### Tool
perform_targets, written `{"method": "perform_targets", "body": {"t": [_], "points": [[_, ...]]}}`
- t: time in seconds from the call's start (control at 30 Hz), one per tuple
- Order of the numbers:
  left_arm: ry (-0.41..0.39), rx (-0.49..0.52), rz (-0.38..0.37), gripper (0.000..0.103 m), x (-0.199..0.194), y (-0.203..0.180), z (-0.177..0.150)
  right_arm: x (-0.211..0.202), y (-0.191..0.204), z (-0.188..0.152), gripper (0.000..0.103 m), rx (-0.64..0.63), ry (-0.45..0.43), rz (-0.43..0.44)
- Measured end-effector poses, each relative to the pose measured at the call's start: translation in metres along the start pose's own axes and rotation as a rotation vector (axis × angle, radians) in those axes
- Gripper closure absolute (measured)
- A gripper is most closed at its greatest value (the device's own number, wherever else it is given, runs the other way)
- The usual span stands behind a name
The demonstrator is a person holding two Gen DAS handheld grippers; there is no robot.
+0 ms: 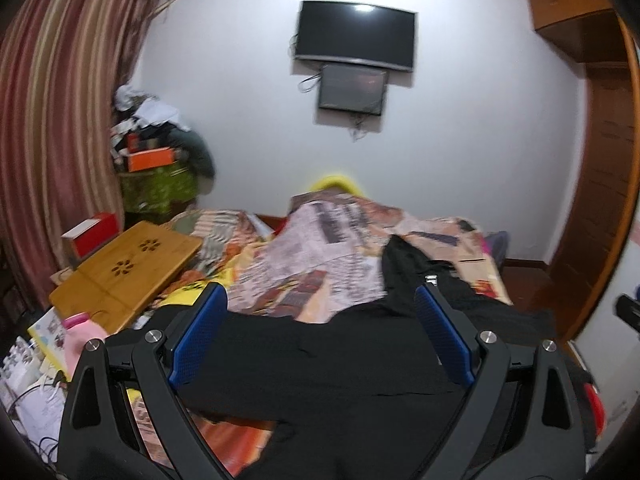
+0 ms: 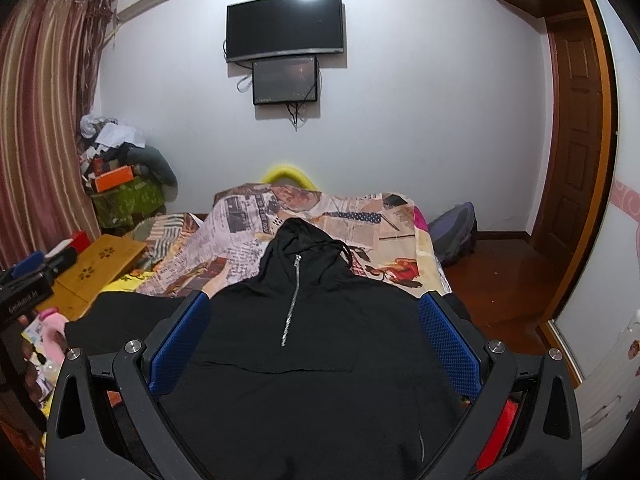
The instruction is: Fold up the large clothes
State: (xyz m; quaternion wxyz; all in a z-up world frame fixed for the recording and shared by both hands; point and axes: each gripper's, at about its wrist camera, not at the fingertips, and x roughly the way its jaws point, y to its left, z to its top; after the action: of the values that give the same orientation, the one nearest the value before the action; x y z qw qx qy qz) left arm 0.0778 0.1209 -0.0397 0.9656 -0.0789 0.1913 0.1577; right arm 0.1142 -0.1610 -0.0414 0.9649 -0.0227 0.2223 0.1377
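Note:
A black hooded sweatshirt (image 2: 304,320) with a silver half zip (image 2: 291,300) lies spread on the bed, hood pointing to the far wall. It also shows in the left wrist view (image 1: 340,368), with a sleeve spread to the left. My right gripper (image 2: 314,300) is open and empty above the chest of the garment. My left gripper (image 1: 320,292) is open and empty above the garment's left part. The left gripper's body shows at the left edge of the right wrist view (image 2: 28,280).
The bed carries a newspaper-print cover (image 2: 248,224). A wooden lap table (image 1: 128,268) and a pink bottle (image 1: 80,340) lie at the left. Striped curtains (image 1: 52,128) hang left. A clutter pile (image 1: 156,152) stands in the corner. A backpack (image 2: 456,228) and wooden door (image 2: 576,140) are right.

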Motion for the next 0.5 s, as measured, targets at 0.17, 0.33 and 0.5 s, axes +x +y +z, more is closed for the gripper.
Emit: {"method": "perform_targets", "body": {"t": [0.17, 0.33, 0.5], "points": [[0.081, -0.035, 0.112, 0.008, 0.042, 0.043, -0.013, 0.025, -0.007, -0.001, 0.0, 0.011, 0.051, -0.025], [0.202, -0.155, 0.222, 0.008, 0.086, 0.109, -0.036, 0.046, -0.02, -0.006, 0.0, 0.063, 0.116, -0.089], [0.346, -0.355, 0.242, 0.008, 0.122, 0.176, -0.075, 0.059, -0.033, -0.017, 0.0, 0.112, 0.169, -0.131]]}}
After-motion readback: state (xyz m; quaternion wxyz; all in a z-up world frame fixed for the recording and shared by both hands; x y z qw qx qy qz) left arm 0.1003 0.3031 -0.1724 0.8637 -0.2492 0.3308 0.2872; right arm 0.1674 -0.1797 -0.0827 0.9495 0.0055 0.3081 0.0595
